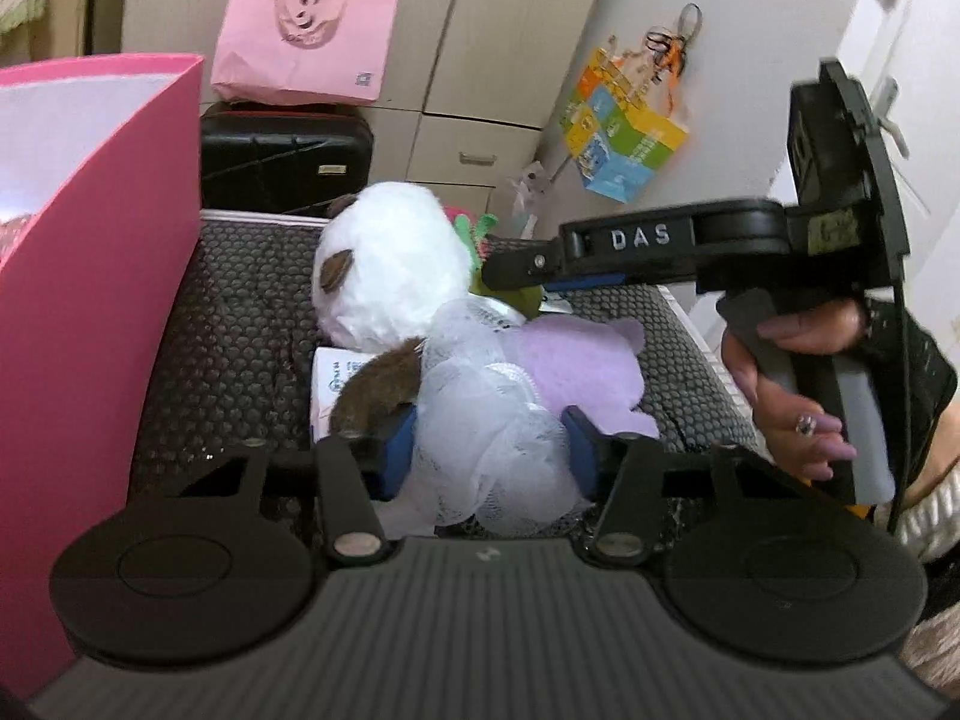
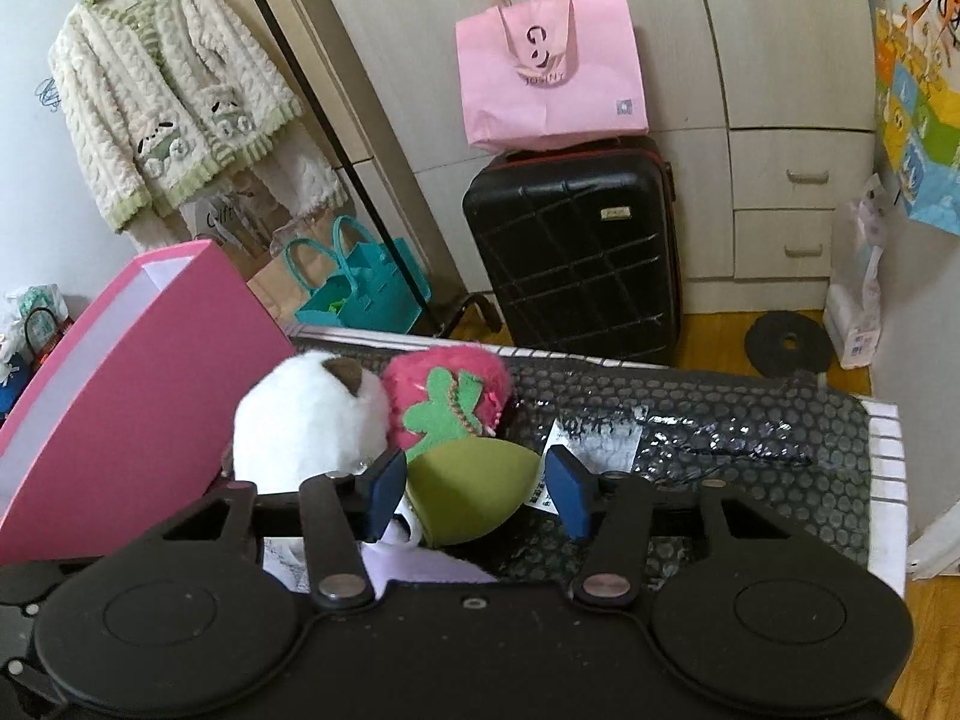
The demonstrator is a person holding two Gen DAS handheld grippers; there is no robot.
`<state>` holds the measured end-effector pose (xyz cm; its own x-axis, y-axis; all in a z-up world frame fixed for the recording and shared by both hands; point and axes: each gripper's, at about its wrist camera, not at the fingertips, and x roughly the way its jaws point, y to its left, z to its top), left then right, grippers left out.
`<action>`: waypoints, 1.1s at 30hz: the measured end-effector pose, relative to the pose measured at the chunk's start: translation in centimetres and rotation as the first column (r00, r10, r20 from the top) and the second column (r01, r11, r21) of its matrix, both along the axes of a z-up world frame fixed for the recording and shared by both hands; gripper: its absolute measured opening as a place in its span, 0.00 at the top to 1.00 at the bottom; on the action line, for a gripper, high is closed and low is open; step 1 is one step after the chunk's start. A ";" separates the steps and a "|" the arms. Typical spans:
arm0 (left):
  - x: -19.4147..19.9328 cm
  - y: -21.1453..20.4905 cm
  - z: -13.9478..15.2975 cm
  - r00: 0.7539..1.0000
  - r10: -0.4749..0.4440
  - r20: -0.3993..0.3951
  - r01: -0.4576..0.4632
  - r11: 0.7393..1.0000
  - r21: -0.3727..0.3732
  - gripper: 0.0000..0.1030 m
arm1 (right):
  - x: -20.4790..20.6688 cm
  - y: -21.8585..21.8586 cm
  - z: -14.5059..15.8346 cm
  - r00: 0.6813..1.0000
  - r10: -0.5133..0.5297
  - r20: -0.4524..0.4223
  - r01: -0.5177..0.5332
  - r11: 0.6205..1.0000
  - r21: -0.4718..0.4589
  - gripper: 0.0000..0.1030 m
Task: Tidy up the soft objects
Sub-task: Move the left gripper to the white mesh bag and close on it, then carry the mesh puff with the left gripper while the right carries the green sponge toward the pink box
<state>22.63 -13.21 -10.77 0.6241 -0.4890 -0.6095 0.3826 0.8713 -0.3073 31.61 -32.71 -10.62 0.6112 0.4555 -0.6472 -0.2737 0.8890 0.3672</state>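
Observation:
A white mesh pouf (image 1: 486,420) lies on the black bubble-textured mat (image 1: 240,330), and my left gripper (image 1: 492,450) is shut on it, both blue pads pressing its sides. Behind it sit a white plush with brown patches (image 1: 384,264) and a lilac plush (image 1: 576,366). In the right wrist view an olive-green sponge (image 2: 468,492) lies between the pads of my right gripper (image 2: 477,495). The left pad touches it and a thin gap shows at the right pad, so that gripper is open. A pink fluffy toy (image 2: 444,390) sits beside the white plush (image 2: 306,414).
An open pink box (image 1: 90,300) stands at the mat's left edge. Past the far edge are a black suitcase (image 2: 576,252) with a pink paper bag (image 2: 552,66) on top, and drawers (image 2: 798,204). A person's hand (image 1: 792,384) holds the right gripper's handle.

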 end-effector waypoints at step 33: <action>-3.3 1.6 2.2 0.997 -0.058 0.048 0.060 0.998 -0.023 0.65 | -9.2 -1.0 5.4 0.987 -0.093 0.128 0.109 0.986 -0.127 0.52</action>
